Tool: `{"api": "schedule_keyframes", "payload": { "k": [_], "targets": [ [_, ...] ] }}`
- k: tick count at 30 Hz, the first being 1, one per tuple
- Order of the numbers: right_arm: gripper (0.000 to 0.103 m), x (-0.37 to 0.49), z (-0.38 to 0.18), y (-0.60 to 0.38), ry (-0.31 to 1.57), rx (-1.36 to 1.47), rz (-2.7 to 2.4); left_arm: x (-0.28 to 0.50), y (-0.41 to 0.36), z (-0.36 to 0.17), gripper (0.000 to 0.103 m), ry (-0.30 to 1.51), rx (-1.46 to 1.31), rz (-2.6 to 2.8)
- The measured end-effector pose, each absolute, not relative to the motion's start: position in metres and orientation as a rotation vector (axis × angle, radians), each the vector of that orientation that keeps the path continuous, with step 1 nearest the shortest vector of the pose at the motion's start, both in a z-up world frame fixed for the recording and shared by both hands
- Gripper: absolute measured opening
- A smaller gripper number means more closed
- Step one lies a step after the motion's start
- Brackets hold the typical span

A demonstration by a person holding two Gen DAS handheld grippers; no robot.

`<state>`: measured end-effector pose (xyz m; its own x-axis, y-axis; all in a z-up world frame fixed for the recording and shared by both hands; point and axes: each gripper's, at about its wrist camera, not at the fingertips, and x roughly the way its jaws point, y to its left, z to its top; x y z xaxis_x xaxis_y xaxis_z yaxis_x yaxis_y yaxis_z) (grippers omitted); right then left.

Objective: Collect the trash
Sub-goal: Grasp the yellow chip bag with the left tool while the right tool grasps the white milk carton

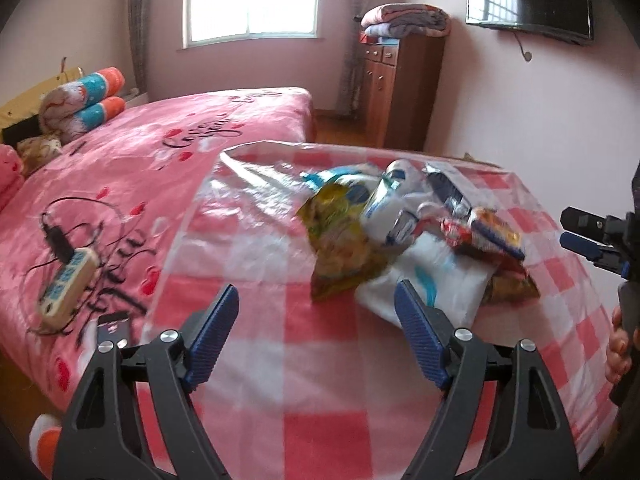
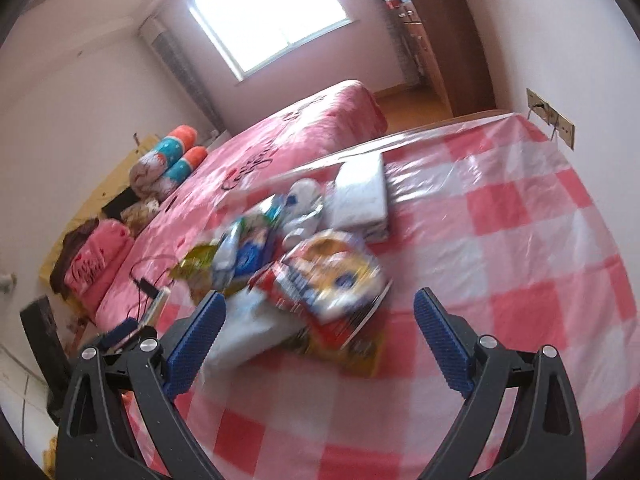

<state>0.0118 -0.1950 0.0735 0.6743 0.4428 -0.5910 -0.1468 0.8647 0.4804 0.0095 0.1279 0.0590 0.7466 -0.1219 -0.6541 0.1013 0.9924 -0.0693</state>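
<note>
Trash pile on checked table, at 1 o'clock off my left claw, jaws apart, empty; right claw apart, empty, nearer: pile at 12, long axis 10-to-4

Table cover: glossy plastic sheet in red-and-white check, smooth, creased, with bright reflections. On it, a heap of wrappers: shiny crinkled foil and plastic film; beside the heap, a flat white pack in smooth matt wrap. Fingers: matt black plastic with blue ribbed pads and bright metal pivot pins. Beyond the table, bedspread: pink cloth with a soft sheen; cupboard: brown varnished wood.
</note>
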Motion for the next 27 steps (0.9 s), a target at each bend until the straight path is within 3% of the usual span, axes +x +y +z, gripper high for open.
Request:
{"api": "schedule_keyframes", "payload": {
  "k": [9, 11, 15, 27],
  "targets": [
    [0.094, 0.076, 0.06, -0.206, 0.841, 0.451, 0.361, 0.056, 0.13, 0.053, 0.072, 0.722, -0.12, -0.226],
    [0.086, 0.084, 0.06, -0.2, 0.851, 0.426, 0.365, 0.065, 0.13, 0.049, 0.072, 0.728, -0.129, -0.24],
    [0.084, 0.105, 0.058, -0.188, 0.873, 0.373, 0.365, 0.079, 0.131, 0.042, 0.071, 0.746, -0.13, -0.254],
    [0.081, 0.159, 0.042, -0.174, 0.936, 0.251, 0.345, 0.107, 0.134, 0.023, 0.046, 0.787, -0.205, -0.284]
  ]
}}
